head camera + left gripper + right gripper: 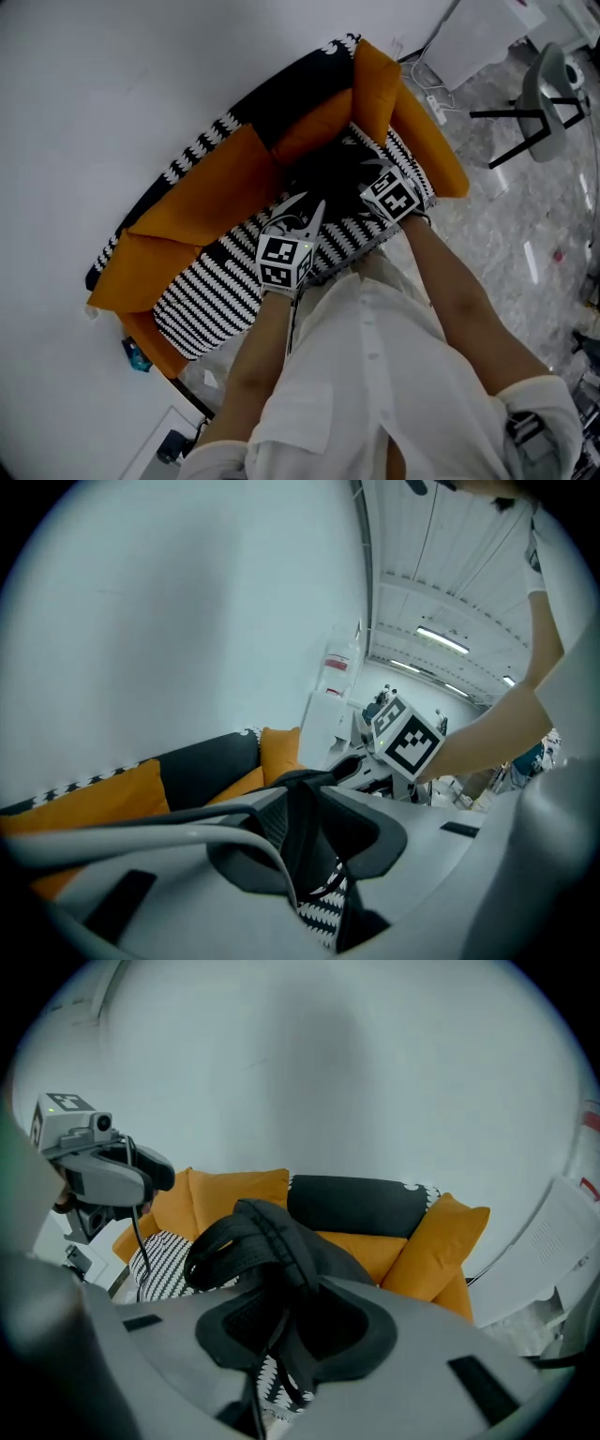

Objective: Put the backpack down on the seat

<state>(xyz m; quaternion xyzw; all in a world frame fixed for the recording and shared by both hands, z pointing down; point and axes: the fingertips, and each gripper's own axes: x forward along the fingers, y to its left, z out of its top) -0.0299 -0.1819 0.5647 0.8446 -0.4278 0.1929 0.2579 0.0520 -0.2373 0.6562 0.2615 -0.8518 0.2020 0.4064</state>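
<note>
A black backpack (328, 173) rests on the black-and-white striped seat (206, 291) of a sofa with orange cushions (211, 187). Both grippers sit at the front of the pack. My left gripper (307, 217) points up at its near left side, and in the left gripper view (305, 817) a black strap (302, 841) runs between the jaws, which stand a little apart. My right gripper (367, 161) is at the pack's right side. In the right gripper view (291, 1326) the top straps (248, 1237) lie loosely between jaws held apart.
The sofa stands against a white wall. An orange armrest (431, 131) bounds the seat on the right. An office chair (548, 89) and a power strip with cable (434, 103) are on the marble floor to the right. A small blue thing (136, 354) lies by the sofa's left end.
</note>
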